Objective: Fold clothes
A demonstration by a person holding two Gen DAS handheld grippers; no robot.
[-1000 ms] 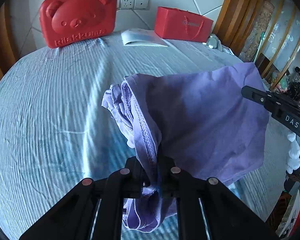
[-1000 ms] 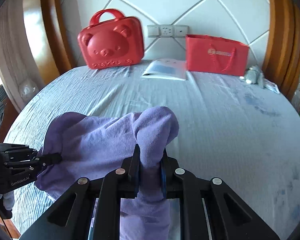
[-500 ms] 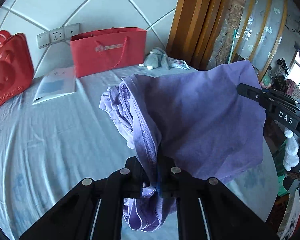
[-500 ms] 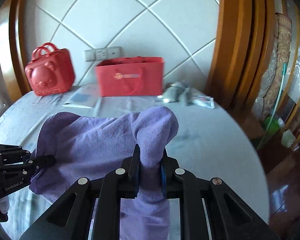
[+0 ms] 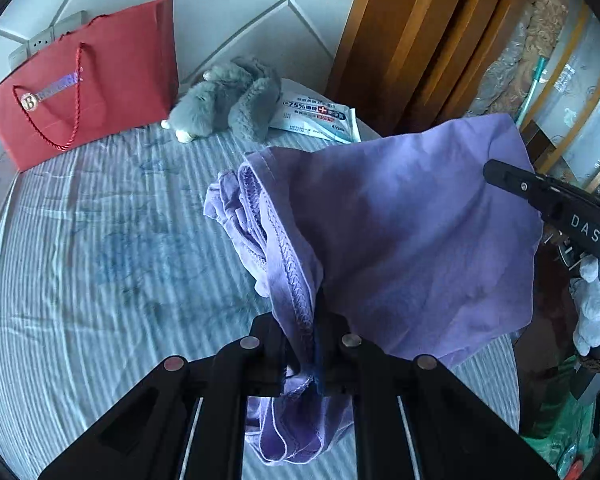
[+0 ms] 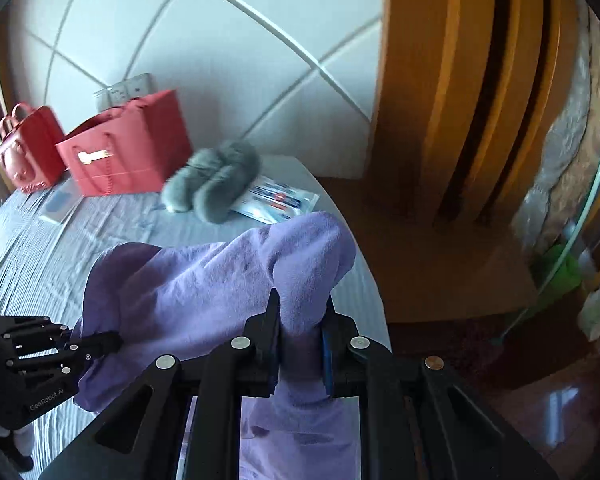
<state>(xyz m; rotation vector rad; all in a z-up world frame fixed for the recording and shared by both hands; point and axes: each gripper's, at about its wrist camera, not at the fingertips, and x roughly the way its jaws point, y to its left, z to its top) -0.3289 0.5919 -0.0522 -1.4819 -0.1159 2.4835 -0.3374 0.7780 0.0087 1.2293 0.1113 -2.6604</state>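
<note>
A purple garment [image 5: 400, 240] hangs in the air above the bed, stretched between both grippers. My left gripper [image 5: 314, 344] is shut on its bunched, stitched hem. My right gripper [image 6: 300, 332] is shut on another fold of the purple garment [image 6: 204, 296]. The right gripper [image 5: 556, 204] shows at the right of the left wrist view, at the garment's far edge. The left gripper [image 6: 60, 348] shows at the lower left of the right wrist view, pinching the cloth's left end.
The bed's blue striped sheet [image 5: 100, 248] lies below. At its head stand a red paper bag [image 5: 88, 84], a grey plush toy [image 5: 228, 100] and a wipes pack [image 5: 320, 114]. A red bear case [image 6: 24, 152] is far left. A wooden frame [image 6: 452, 92] and floor lie right.
Both grippers have swung to the right along the bed with the garment held between them. The bear case has slid out of the left view; the plush toy and the wooden frame came in.
</note>
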